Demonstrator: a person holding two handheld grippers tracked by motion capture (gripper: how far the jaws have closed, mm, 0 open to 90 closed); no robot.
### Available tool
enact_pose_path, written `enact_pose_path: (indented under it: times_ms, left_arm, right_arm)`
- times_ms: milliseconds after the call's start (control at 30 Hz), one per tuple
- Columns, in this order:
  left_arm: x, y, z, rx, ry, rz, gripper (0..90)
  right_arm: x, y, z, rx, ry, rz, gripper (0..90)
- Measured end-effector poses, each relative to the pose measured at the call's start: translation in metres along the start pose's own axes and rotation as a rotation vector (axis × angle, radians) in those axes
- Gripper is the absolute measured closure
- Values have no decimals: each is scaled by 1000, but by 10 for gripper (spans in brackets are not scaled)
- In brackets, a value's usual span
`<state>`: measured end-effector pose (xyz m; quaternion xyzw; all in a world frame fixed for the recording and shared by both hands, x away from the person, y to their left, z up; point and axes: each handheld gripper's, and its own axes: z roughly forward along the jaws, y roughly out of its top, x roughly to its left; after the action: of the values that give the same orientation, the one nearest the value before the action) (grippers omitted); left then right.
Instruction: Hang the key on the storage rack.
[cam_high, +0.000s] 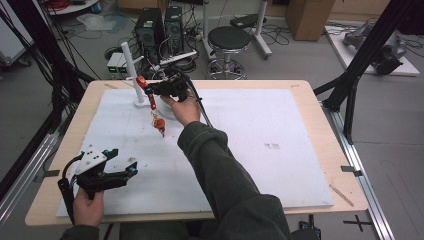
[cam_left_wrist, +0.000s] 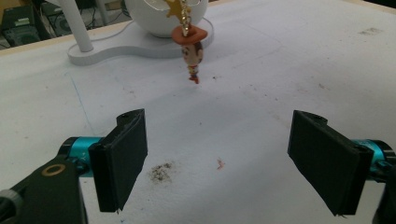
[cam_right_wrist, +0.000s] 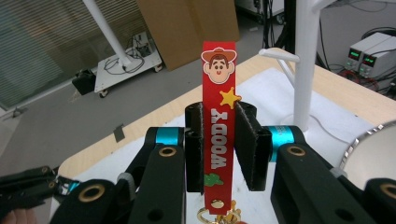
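Observation:
My right gripper (cam_high: 151, 91) is shut on a red strap (cam_right_wrist: 218, 65) printed with a cowboy face, a yellow star and the word WOODY. The strap stands upright between the pads (cam_right_wrist: 250, 144) in the right gripper view. Below it a gold chain and a small cowboy-head charm (cam_high: 159, 125) hang free above the white mat (cam_high: 250, 130). The charm (cam_left_wrist: 192, 49) dangles in front of a white round object (cam_left_wrist: 159, 14) in the left gripper view. My left gripper (cam_high: 123, 161) is open with nothing between its jaws, low over the mat's front left corner.
A white stand (cam_high: 131, 70) with side arms rises from a flat base (cam_left_wrist: 116, 46) at the mat's back left, just left of the right gripper. Dirt specks (cam_left_wrist: 161, 171) mark the mat near the left gripper. Computers and a stool (cam_high: 229, 40) stand beyond the table.

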<state>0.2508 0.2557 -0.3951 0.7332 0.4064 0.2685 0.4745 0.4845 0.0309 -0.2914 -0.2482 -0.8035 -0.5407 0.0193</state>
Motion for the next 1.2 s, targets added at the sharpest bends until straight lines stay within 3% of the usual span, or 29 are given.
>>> enact_pose_path:
  times_ms: [267, 400, 633, 767, 967, 1200]
  left_arm:
    - [0, 0, 0, -3, 3, -1, 204]
    - [1, 0, 0, -4, 3, -5, 204]
    - [0, 0, 1, -2, 2, -2, 204]
    - [0, 0, 1, -1, 1, 0, 204]
    - [1, 0, 1, -4, 4, -3, 204]
    - [2, 0, 1, -1, 6, 1, 204]
  right_arm:
    - [-2, 8, 21, 3, 21, 15, 749]
    - [-6, 10, 37, -3, 33, 47, 749]
    - [-3, 17, 55, -5, 48, 47, 749]
    - [-11, 18, 69, -1, 54, 91, 748]
    - [-17, 19, 82, 23, 39, 103, 748]
    - [-30, 14, 95, 38, 14, 159, 749]
